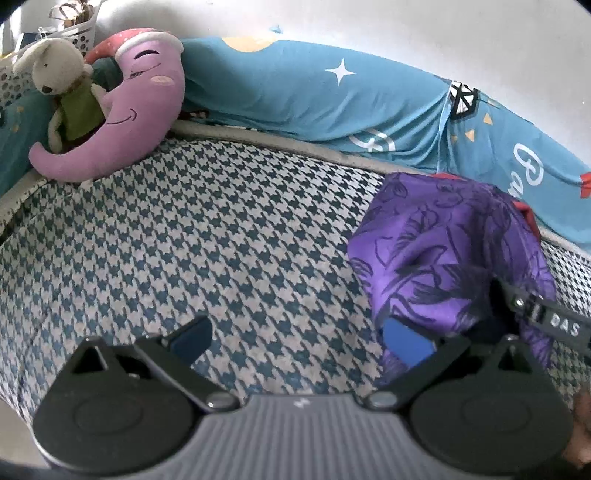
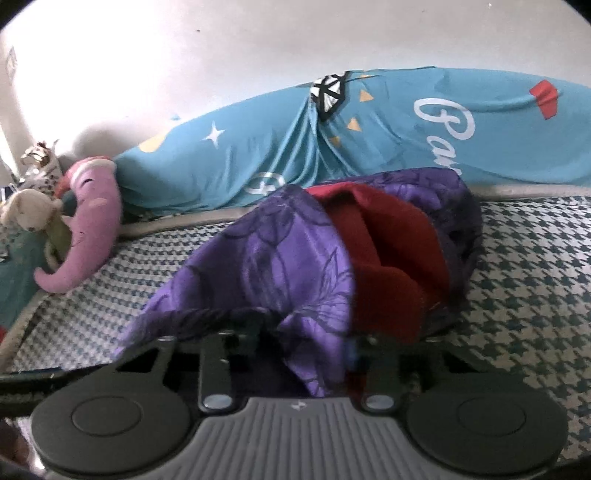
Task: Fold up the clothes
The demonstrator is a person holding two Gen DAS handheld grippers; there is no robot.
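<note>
A purple garment with dark flower prints (image 2: 273,258) lies bunched on the houndstooth bed cover (image 2: 524,266), wrapped around a red garment (image 2: 376,251). My right gripper (image 2: 295,343) is shut on the near edge of the purple cloth, which drapes over its fingers and hides the pads. In the left wrist view the same purple garment (image 1: 443,258) sits at the right, with the right gripper's black arm (image 1: 546,317) reaching into it. My left gripper (image 1: 299,343) stands open over the bed cover (image 1: 184,240). Its right blue pad (image 1: 406,341) lies against the cloth's edge and nothing is between its fingers.
A rolled teal quilt (image 1: 314,96) runs along the wall behind the clothes. A pink moon-shaped pillow (image 1: 140,110) and a pale plush rabbit (image 1: 55,70) lie at the far left, with a white basket (image 1: 81,33) behind them. Bare patterned cover spreads left of the garment.
</note>
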